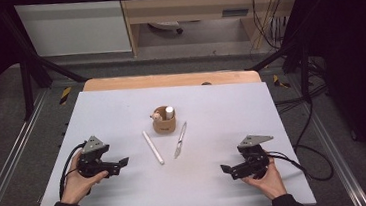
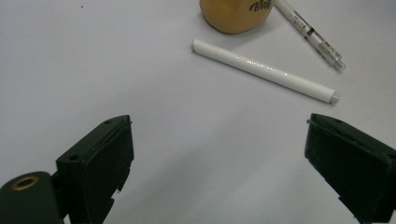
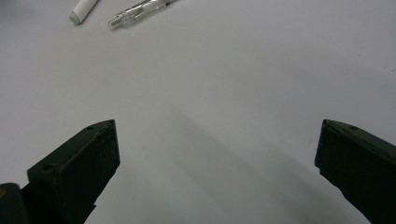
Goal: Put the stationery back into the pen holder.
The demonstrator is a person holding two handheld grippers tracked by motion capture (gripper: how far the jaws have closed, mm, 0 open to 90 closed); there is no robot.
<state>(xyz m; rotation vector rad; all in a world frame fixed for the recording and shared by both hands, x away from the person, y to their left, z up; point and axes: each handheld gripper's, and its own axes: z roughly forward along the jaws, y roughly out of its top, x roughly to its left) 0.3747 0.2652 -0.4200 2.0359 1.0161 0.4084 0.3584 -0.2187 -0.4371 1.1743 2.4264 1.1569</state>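
down at the near edge of the table [image 1: 121, 108], the left gripper [image 1: 124, 162] sat low in the person's left hand [image 1: 80, 182], its jaws spread wide with nothing but bare grey surface between them, as the left gripper view made plain. on the other side the right gripper [image 1: 225, 169] rested in the right hand [image 1: 265, 178], jaws just as far apart and just as empty. both pointed inward toward the middle, well apart from each other and from the work. a little farther out, the white pen [image 1: 153, 147] lay flat on the table, and just beside it the clear pen [image 1: 180, 140] lay flat too, the two slanting toward one another at the far ends, not touching. beyond them stood the small brown holder [image 1: 164, 124], upright, with a white-capped item [image 1: 170, 112] and a pale wooden-looking piece [image 1: 157, 117] already standing in it. so by my read, the tidy-up was partly done: two things were in the holder, two pens were left on the table, neither gripped yet, and the white pen looked the nearer pick for the left side.
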